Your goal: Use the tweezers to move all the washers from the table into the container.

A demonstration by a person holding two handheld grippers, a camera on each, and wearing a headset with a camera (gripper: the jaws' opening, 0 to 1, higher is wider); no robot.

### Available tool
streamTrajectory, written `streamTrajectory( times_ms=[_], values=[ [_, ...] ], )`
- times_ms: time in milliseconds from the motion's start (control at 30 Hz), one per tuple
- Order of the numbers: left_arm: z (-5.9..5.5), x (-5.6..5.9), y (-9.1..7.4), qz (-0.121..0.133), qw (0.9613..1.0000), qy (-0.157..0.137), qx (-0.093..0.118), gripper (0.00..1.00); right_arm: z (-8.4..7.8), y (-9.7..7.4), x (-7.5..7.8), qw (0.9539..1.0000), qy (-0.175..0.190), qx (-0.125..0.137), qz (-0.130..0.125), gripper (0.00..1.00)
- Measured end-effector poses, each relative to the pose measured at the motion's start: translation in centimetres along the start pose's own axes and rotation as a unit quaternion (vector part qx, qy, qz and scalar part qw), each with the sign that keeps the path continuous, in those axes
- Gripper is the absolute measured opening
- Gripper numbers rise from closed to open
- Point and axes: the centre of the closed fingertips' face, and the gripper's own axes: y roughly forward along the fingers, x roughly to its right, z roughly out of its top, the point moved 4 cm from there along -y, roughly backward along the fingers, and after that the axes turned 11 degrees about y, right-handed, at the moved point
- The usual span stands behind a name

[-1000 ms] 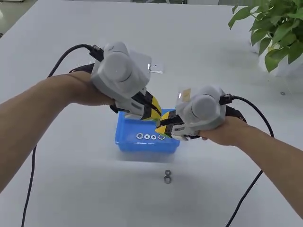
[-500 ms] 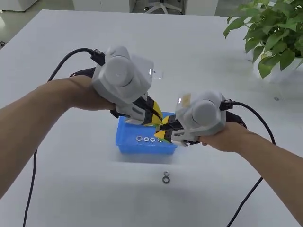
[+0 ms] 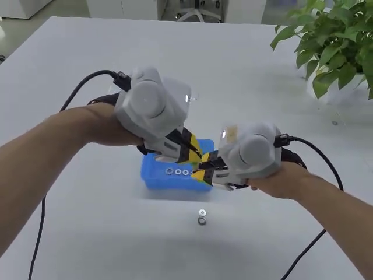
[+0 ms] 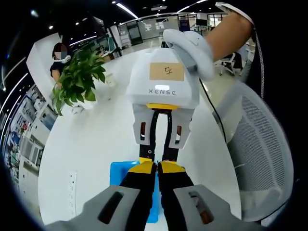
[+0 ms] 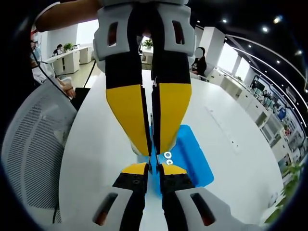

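Observation:
Both grippers meet tip to tip above the blue container (image 3: 156,175). My left gripper (image 3: 195,156) comes in from the upper left and my right gripper (image 3: 203,170) from the right. Between the two pairs of yellow jaws runs a thin metal strip, the tweezers (image 5: 150,120), and both grippers look shut on it. Three washers (image 3: 178,172) lie in a row inside the container, and two of them (image 5: 167,158) show just past my right gripper's tips. Two more washers (image 3: 202,217) lie on the white table in front of the container.
A potted green plant (image 3: 332,46) stands at the table's far right. Black cables (image 3: 81,87) trail from both grippers across the table. A small flat white item (image 3: 192,96) lies behind the left gripper. A mesh office chair (image 4: 260,144) stands beside the table.
The head camera has shifted a little. Both grippers stay jaw to jaw over the container, drifted slightly toward its front right corner. The two washers on the table have not moved.

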Motion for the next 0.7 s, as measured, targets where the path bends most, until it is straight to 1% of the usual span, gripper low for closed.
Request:
streamTrajectory(
  times_ms=[267, 700],
  values=[
    [0.1, 1.0, 1.1, -0.012, 0.9999, 0.000, 0.002, 0.06, -1.3, 0.1, -0.8, 1.0000, 0.007, -0.006, 0.003, 0.11],
    [-0.4, 2.3, 2.5, -0.029, 0.9996, 0.000, 0.001, 0.06, -3.0, 0.5, -2.1, 0.9997, 0.022, -0.008, 0.009, 0.11]
  ],
)
